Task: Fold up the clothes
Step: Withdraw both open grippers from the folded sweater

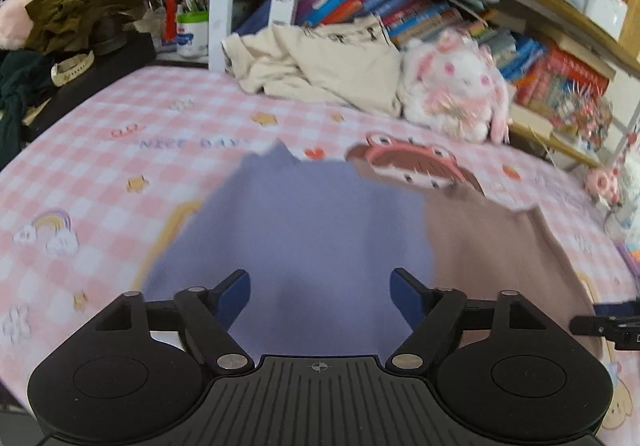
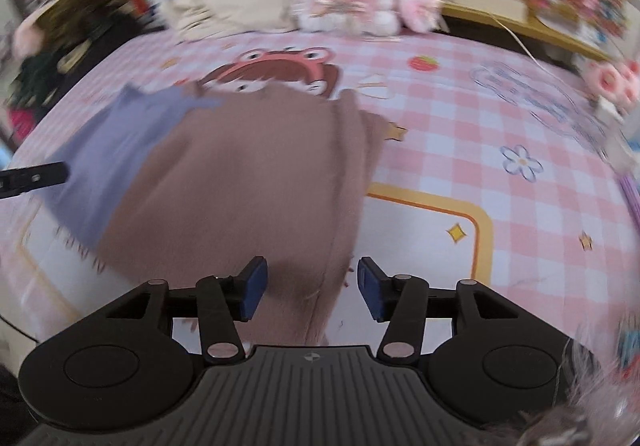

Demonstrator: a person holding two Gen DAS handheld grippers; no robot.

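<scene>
A lavender cloth (image 1: 304, 214) lies flat on the pink checked sheet (image 1: 100, 166), and a brown cloth (image 1: 492, 254) lies against its right side. In the right wrist view the brown cloth (image 2: 248, 174) overlaps the lavender cloth (image 2: 116, 142); I cannot tell whether they are one garment. My left gripper (image 1: 320, 286) hovers over the lavender cloth, jaws wide open, nothing between them. My right gripper (image 2: 312, 278) is open over the near right edge of the brown cloth, pads not pressing it. Each gripper's tip shows at the edge of the other's view.
A cream garment pile (image 1: 320, 62) and a white-and-pink plush rabbit (image 1: 452, 86) sit at the far edge, against a bookshelf (image 1: 400, 2). Olive and dark clothes (image 1: 84, 10) are heaped at the far left. Bare sheet (image 2: 500, 150) lies to the right of the brown cloth.
</scene>
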